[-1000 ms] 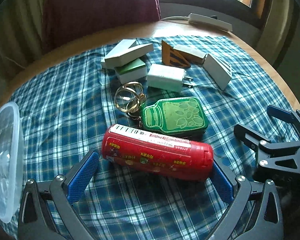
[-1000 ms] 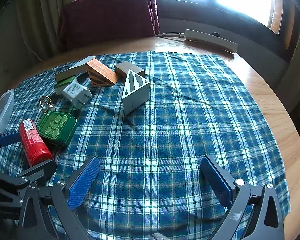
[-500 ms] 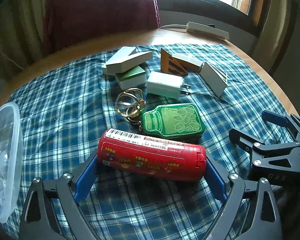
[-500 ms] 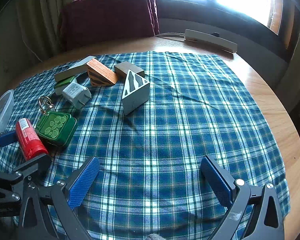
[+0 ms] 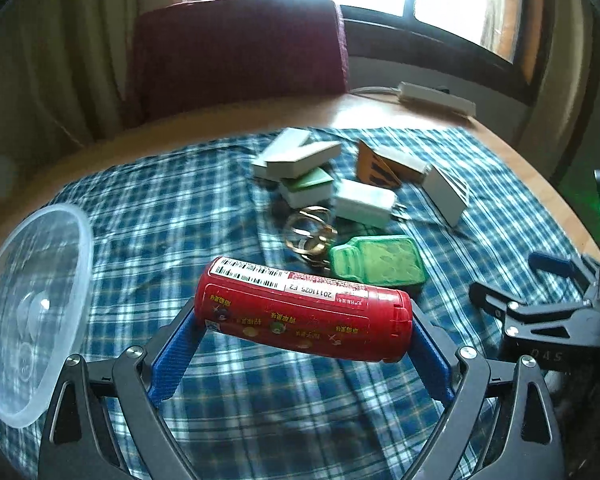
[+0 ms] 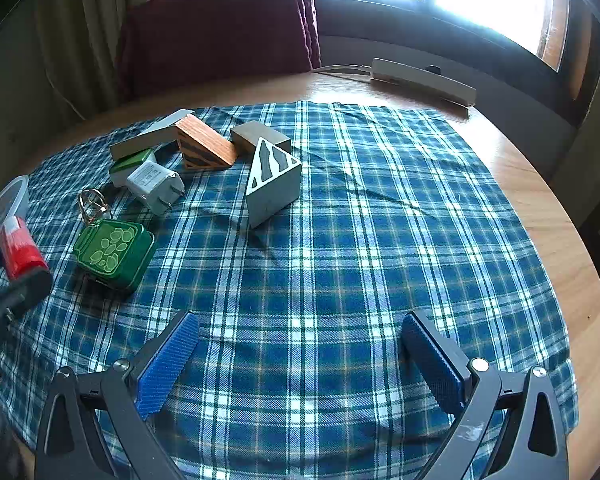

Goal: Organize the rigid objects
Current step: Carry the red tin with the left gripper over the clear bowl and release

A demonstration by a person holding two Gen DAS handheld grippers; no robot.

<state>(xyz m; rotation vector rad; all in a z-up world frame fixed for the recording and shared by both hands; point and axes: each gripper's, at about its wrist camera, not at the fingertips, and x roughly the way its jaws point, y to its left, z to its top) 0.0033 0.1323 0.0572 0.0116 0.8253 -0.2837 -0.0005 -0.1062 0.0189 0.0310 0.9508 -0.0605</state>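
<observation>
We are at a round wooden table [image 6: 548, 216] by a bright window, spread with a blue checked cloth [image 6: 360, 240], a dark red chair back [image 5: 240, 48] behind it. Our left gripper [image 5: 304, 344] is closed on the red tube [image 5: 304, 314], one blue pad against each end, so the tube lies crosswise between the fingers. A second ago the pads stood clear of the tube as it lay on the cloth; half a second ago they had just met its ends; now the tube sits higher in the left wrist view and the scene behind it is blurred, so we judge it lifted off the cloth. That puts the grasp behind us and the carry ahead. A clear plastic bowl [image 5: 32, 312] sits close on the left at the cloth's edge, and we take it as the likely place for the tube, though nothing proves that. Just beyond the tube lie the green jar-shaped keyring [image 5: 376, 262], its metal rings [image 5: 310, 232], a white plug [image 5: 364, 202] and a huddle of blocks [image 5: 296, 154]. Our right gripper [image 6: 300, 356] hangs open and empty over bare cloth, as it did a second ago, well apart from the striped wedge [image 6: 274, 178].
</observation>
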